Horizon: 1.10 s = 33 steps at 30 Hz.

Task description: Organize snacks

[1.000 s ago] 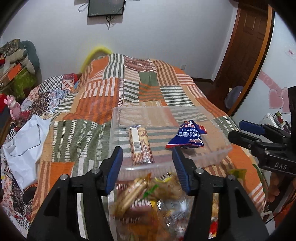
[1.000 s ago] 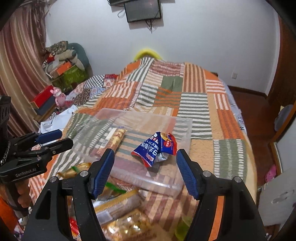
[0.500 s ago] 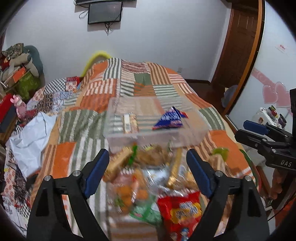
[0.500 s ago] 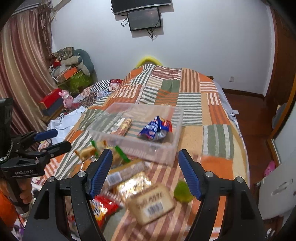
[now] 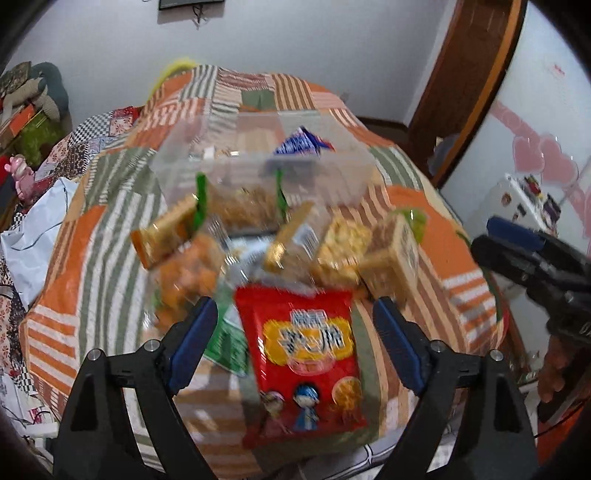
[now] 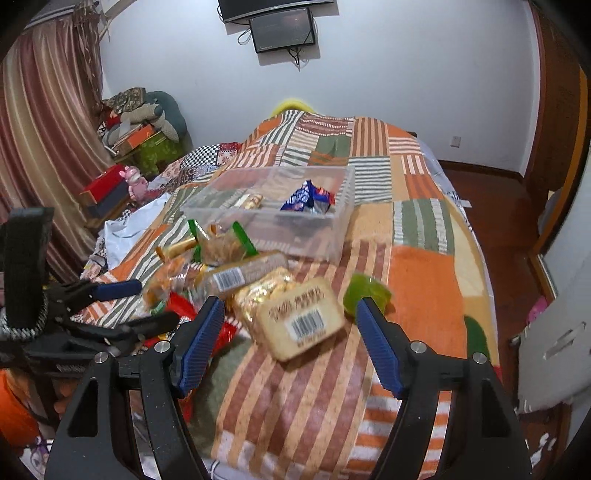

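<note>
Here, both grippers are held above the near end of a bed covered by a striped patchwork quilt [image 6: 417, 280].

1. Left gripper [image 5: 291, 347]: jaws spread wide, nothing between the blue pads. A red snack bag [image 5: 303, 362] lies on the quilt directly below the gap. Its front carries yellow-framed characters, blurred and not readable, and cartoon figures along the lower edge.
2. Right gripper [image 6: 290, 343]: jaws spread wide, holding nothing. Just beyond its fingertips lies a beige biscuit pack [image 6: 301, 321] with a barcode and a line of printed characters too blurred to read.

Snack locations:
- A clear plastic bin [image 6: 269, 218] sits farther along the quilt. Inside it are a blue snack packet [image 6: 308, 199] on the right and a barcoded stick pack [image 6: 249, 201] on the left.
- The loose pile lies between the bin and the grippers. It includes a green-edged clear bag [image 6: 223, 245], a long pack with a barcode label [image 6: 243, 275], a golden wrapped pack [image 6: 264, 295] and an orange snack bag [image 5: 188, 273].
- A green jelly cup [image 6: 365, 293] rests on the quilt to the right of the biscuit pack.

A wall-mounted screen [image 6: 282, 29] hangs on the far wall.
</note>
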Available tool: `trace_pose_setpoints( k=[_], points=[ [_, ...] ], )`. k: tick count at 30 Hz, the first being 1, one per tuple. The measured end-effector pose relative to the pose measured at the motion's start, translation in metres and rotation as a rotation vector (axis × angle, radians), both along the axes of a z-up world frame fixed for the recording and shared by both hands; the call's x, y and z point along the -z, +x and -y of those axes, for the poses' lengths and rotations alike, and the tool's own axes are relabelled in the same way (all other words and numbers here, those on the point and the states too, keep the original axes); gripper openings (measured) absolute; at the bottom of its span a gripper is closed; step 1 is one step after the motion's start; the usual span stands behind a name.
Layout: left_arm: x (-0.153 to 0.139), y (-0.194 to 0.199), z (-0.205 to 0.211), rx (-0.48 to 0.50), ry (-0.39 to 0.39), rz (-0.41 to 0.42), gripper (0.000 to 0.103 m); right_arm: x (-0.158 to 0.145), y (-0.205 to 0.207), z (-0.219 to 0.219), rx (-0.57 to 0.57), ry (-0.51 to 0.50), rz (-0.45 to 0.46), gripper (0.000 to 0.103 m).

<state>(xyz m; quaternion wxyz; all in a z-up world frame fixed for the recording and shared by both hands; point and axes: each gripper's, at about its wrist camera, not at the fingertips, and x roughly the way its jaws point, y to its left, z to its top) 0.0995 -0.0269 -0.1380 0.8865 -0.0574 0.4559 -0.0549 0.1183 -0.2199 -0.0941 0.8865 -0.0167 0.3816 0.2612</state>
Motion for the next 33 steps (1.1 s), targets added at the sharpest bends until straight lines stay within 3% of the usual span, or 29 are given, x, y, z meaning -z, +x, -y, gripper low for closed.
trace_pose_setpoints(
  k=[12,15,18,24,33],
  points=[
    [0.052,-0.005,0.017,0.025,-0.002,-0.151,0.086,0.019,-0.003,0.012,0.019,0.031,-0.062,0.076],
    [0.056,-0.007,0.019,0.028,0.03,-0.12,0.085,0.025,-0.003,0.011,0.015,0.032,-0.078,0.076],
    [0.054,-0.01,0.018,0.027,0.029,-0.096,0.066,0.03,-0.003,0.011,0.01,0.031,-0.095,0.076],
    [0.036,-0.019,0.006,0.04,-0.018,-0.064,0.066,0.037,0.001,0.007,0.003,0.027,-0.125,0.076],
    [-0.012,-0.025,-0.01,0.004,-0.021,0.087,0.066,0.049,0.012,-0.002,-0.008,0.034,-0.165,0.081]
  ],
)
